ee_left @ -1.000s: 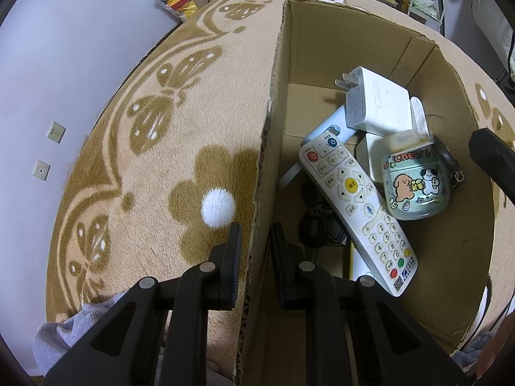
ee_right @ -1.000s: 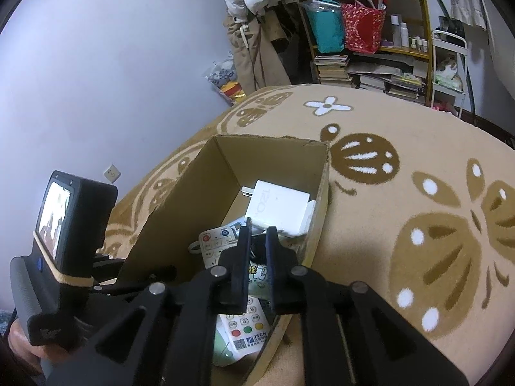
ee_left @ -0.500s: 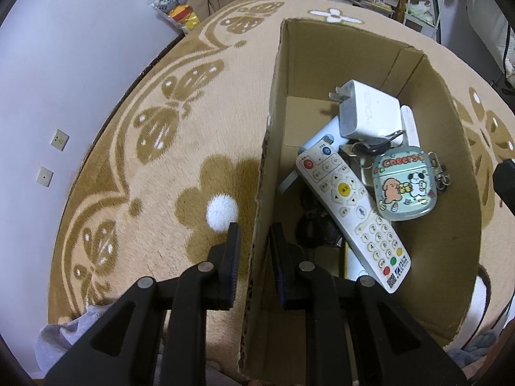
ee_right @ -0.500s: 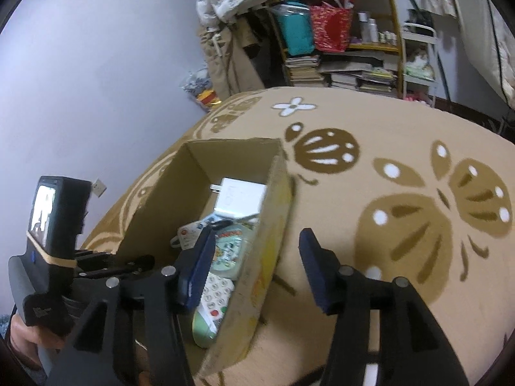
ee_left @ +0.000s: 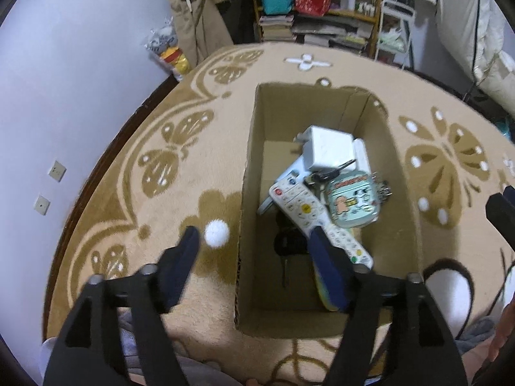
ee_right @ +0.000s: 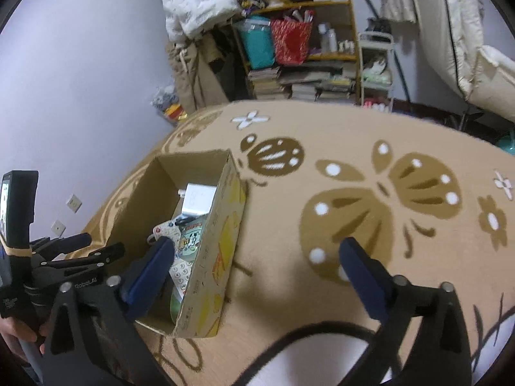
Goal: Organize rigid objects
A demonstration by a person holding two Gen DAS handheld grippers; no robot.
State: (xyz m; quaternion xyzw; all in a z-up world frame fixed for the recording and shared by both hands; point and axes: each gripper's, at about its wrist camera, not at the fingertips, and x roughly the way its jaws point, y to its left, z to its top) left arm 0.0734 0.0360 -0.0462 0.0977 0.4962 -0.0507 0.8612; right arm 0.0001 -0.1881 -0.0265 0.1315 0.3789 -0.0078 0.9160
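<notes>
Holding the left gripper [ee_left: 255, 231] wide open and empty, straddling the left wall of the cardboard box [ee_left: 402, 193], with one finger over the rug [ee_left: 193, 160] outside and the other over the inside of the box. Hanging that inner finger in front of the near end of the white remote control [ee_left: 302, 206]; not showing whether touching it or not.

Lying just ahead of the left gripper, inside the box: the remote on a slant, with a dark object [ee_left: 289, 241] down on the box floor to its left, too shadowed for telling what it is. Resting just right of the remote, touching it, a pale green case with a cartoon dog [ee_left: 352, 201]. Lying a little farther ahead, a bunch of keys [ee_left: 322, 175] between the case and a white charger [ee_left: 328, 144], with the charger sitting farthest from the fingers, near the middle of the box.

Holding the right gripper [ee_right: 256, 241] spread wide as well, gripping nothing, straddling the right wall of the box, with its left finger over the inside and its right finger over the butterfly pattern of the rug.

Standing well beyond both grippers, past the far edge of the rug, a cluttered shelf [ee_right: 299, 32] with bags and stacked books.
</notes>
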